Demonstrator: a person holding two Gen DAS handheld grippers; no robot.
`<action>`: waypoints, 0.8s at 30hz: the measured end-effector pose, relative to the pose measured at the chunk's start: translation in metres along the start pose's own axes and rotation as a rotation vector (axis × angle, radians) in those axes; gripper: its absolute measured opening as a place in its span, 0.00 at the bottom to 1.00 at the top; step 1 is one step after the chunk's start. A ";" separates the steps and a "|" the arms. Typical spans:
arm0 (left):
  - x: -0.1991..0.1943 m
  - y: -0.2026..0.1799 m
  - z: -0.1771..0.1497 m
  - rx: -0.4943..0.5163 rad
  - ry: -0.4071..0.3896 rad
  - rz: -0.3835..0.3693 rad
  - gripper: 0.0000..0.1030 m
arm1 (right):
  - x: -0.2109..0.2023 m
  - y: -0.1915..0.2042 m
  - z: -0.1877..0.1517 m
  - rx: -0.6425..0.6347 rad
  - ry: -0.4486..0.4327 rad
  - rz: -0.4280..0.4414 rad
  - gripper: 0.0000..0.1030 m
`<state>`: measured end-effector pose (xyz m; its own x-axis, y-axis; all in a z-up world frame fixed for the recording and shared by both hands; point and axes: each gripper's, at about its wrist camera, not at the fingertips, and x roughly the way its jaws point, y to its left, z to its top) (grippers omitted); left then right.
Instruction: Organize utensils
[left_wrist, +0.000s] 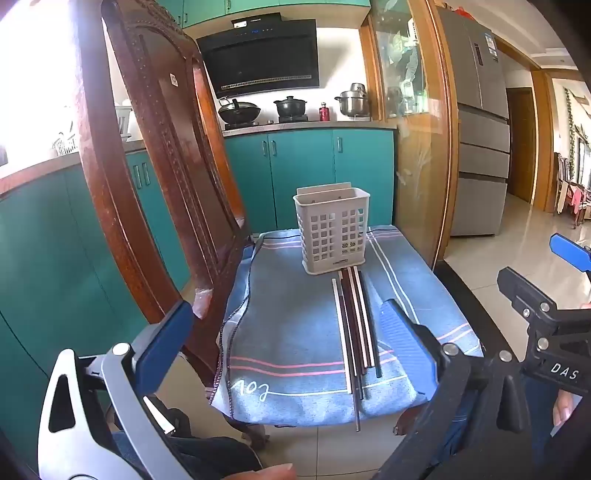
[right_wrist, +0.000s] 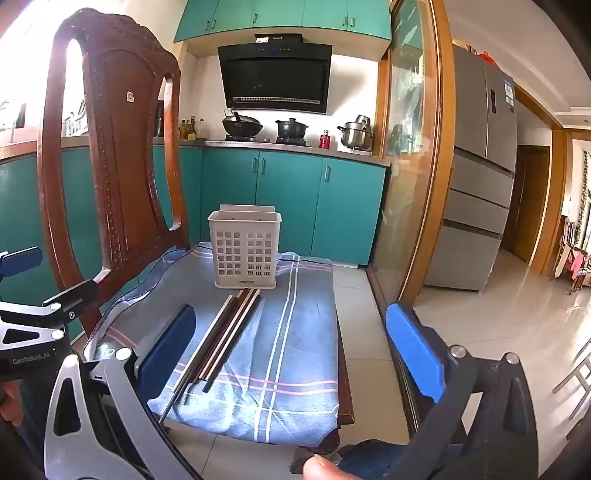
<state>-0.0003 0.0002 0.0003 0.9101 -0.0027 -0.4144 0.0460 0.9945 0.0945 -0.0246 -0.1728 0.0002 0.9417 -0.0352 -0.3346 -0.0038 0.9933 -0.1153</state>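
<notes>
- Teal kitchen cabinets and a stove line the far wall; nearer, a wooden chair (right_wrist: 110, 155) carries a blue striped cloth (right_wrist: 295, 332) on its seat.
- Both the left gripper (left_wrist: 288, 343) and the right gripper (right_wrist: 291, 347) stand fully open, holding nothing.
- A bundle of chopsticks (left_wrist: 356, 328) lies on the cloth, far ends just beside the white slotted holder (left_wrist: 332, 229).
- Judged best: pinch one stick near its middle, since the tight packing risks dragging neighbours.
- The holder's inside is hidden, and the stick count is hard to make out.
</notes>
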 end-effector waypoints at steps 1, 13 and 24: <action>0.000 0.000 0.000 0.000 -0.001 0.000 0.97 | 0.000 0.000 0.000 0.000 -0.001 0.000 0.98; 0.001 0.002 -0.004 -0.001 0.000 -0.001 0.97 | -0.004 0.002 0.003 0.002 -0.004 0.002 0.98; -0.002 0.003 -0.002 -0.003 0.000 0.000 0.97 | -0.003 0.005 0.002 -0.008 -0.014 0.002 0.98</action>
<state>-0.0026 0.0037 -0.0009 0.9100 -0.0025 -0.4147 0.0444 0.9948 0.0915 -0.0272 -0.1678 0.0026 0.9464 -0.0320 -0.3213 -0.0079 0.9925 -0.1221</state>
